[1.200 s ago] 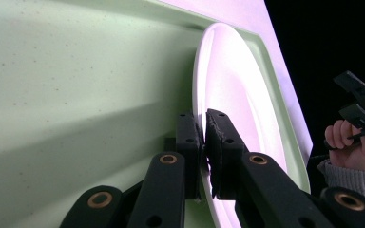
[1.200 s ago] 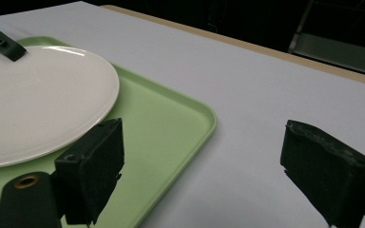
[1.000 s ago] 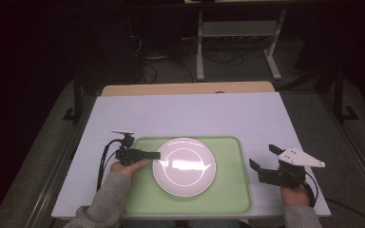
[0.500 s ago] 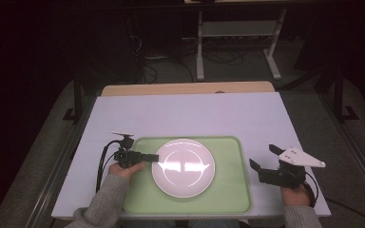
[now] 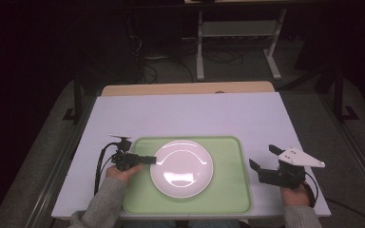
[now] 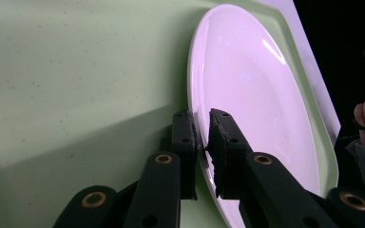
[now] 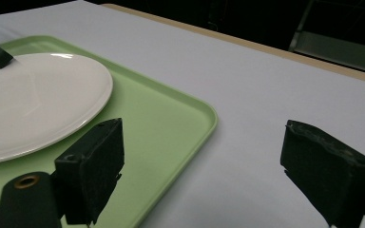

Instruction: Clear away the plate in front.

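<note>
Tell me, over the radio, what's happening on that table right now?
Left gripper shut on white plate rim. Right gripper open, empty, over the table beside the green tray. Plate sits on tray. Nothing in the way.

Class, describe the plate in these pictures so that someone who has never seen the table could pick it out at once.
Start at the pale table and find the green tray at its near edge. The plate lies flat on that tray, left of the tray's middle. It is the one round, glossy white thing there, and the left gripper is shut on its left rim, while the right gripper stands open beyond the tray's right side.
</note>
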